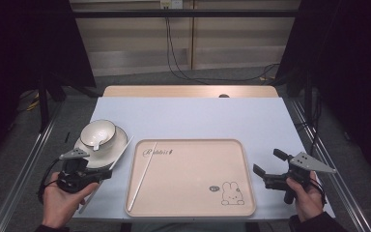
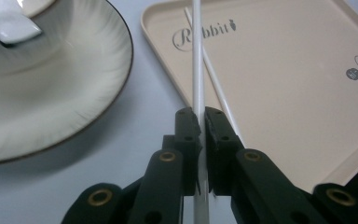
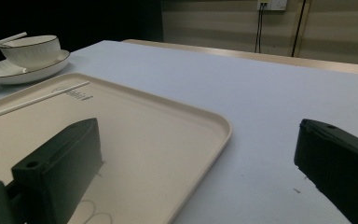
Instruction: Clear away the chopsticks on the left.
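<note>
My left gripper (image 1: pixel 105 172) is shut on a white chopstick (image 1: pixel 121 153) that slants past the plate's right edge, near the tray's left rim. In the left gripper view the jaws (image 2: pixel 201 116) pinch this chopstick (image 2: pixel 196 56), which runs straight ahead over the tray's corner. A second white chopstick (image 1: pixel 142 174) lies inside the beige tray (image 1: pixel 232 159) along its left side. My right gripper (image 1: pixel 266 162) hovers just right of the tray, open with nothing between its fingers (image 3: pixel 198 135).
A white bowl (image 1: pixel 98 131) with a white spoon (image 1: pixel 96 144) in it stands on a white plate (image 1: pixel 118 145) left of the tray. The tray bears a rabbit drawing (image 1: pixel 232 192). A wooden strip (image 1: pixel 188 91) edges the table's far side.
</note>
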Motion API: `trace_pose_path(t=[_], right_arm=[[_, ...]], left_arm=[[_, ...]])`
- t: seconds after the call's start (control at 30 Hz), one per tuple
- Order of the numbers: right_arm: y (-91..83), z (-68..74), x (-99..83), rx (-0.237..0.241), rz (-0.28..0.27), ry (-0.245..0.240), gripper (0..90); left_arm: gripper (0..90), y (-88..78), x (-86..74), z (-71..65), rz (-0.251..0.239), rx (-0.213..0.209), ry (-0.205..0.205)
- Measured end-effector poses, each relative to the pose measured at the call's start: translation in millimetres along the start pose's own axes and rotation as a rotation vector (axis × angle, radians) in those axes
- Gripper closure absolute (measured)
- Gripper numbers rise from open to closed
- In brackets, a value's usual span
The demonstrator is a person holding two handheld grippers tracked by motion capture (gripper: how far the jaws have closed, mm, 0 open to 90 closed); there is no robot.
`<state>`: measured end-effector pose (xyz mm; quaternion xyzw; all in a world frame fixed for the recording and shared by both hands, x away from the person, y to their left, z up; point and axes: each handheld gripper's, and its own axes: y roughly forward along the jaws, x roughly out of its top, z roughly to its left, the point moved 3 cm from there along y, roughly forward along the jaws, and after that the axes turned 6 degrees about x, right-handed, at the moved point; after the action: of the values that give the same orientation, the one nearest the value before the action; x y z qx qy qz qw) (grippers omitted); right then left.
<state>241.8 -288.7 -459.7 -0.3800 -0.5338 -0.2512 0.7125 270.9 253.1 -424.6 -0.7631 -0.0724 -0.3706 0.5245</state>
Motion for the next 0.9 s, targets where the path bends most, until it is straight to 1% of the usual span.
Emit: trace_pose_path(t=[0.07, 0.1, 0.13, 0.23, 0.27, 0.3, 0.33, 0.37, 0.43, 0.5, 0.53, 0.57, 0.6, 0.67, 0.7, 0.73, 0.77, 0.8, 0.83, 0.9], right_arm=[[0.3, 0.0, 0.0, -0.002, -0.002, -0.004, 0.6], [0.3, 0.0, 0.0, -0.002, -0.002, -0.004, 0.6], [0.4, 0.1, 0.0, -0.003, -0.002, -0.003, 0.6], [0.5, 0.0, 0.0, -0.003, -0.001, -0.004, 0.5], [0.4, -0.1, -0.2, -0.003, 0.002, -0.007, 0.6], [0.4, -0.1, -0.2, -0.003, 0.002, -0.007, 0.6], [0.5, 0.1, -0.1, -0.001, 0.003, -0.005, 0.6], [0.4, 0.1, -0.1, -0.001, 0.002, -0.009, 0.6], [0.5, 0.1, -0.2, -0.001, 0.003, -0.006, 0.6], [0.6, 0.2, -0.2, 0.003, 0.006, -0.006, 0.6], [0.6, 0.1, -0.1, 0.002, 0.005, -0.008, 0.6], [0.6, 0.3, -0.2, 0.003, 0.006, -0.006, 0.6], [0.7, 0.3, -0.2, 0.003, 0.006, -0.005, 0.6], [0.9, 0.3, -0.1, 0.003, 0.005, -0.007, 0.6], [1.0, 0.2, 0.0, 0.0, 0.002, -0.009, 0.6], [1.1, 0.5, -0.1, -0.001, 0.003, -0.006, 0.6], [1.2, 0.6, -0.1, -0.001, 0.004, -0.005, 0.6], [1.3, 0.6, -0.1, 0.0, 0.004, -0.005, 0.6], [1.3, 0.5, -0.1, 0.002, 0.005, -0.006, 0.6], [1.4, 0.6, 0.0, 0.002, 0.003, -0.006, 0.6]], left_arm=[[84.8, 2.1, 0.1, -6.7, 0.007, 0.009, -0.021], [84.8, 3.0, 0.0, -9.0, 0.011, 0.003, -0.029], [84.8, 4.4, 0.3, -10.6, 0.006, 0.008, -0.039], [84.7, 7.5, 1.3, -12.6, -0.002, 0.01, -0.048], [84.7, 12.1, 2.4, -15.2, -0.008, 0.022, -0.063], [84.8, 12.1, 2.4, -15.2, -0.008, 0.022, -0.063], [84.8, 15.8, 3.7, -16.8, -0.024, 0.029, -0.095], [84.8, 17.5, 4.7, -18.1, -0.037, 0.034, -0.111], [84.8, 21.2, 5.8, -20.5, -0.041, 0.034, -0.134], [84.8, 25.5, 5.7, -23.9, -0.026, 0.048, -0.136], [84.8, 27.7, 5.7, -26.5, -0.027, 0.05, -0.143], [84.8, 27.7, 5.7, -26.5, -0.027, 0.05, -0.143], [84.8, 31.4, 5.8, -29.7, -0.009, 0.038, -0.153], [84.8, 35.8, 6.6, -33.7, -0.004, 0.043, -0.14], [84.7, 37.6, 7.0, -36.4, 0.009, 0.048, -0.121], [84.7, 38.8, 7.8, -39.9, 0.01, 0.06, -0.109], [84.8, 40.0, 9.5, -44.9, 0.0, 0.058, -0.099], [84.7, 41.8, 11.5, -49.2, -0.003, 0.036, -0.115], [84.8, 43.9, 13.5, -53.1, 0.0, 0.017, -0.116], [84.8, 50.0, 17.9, -61.6, 0.001, 0.017, -0.107]])
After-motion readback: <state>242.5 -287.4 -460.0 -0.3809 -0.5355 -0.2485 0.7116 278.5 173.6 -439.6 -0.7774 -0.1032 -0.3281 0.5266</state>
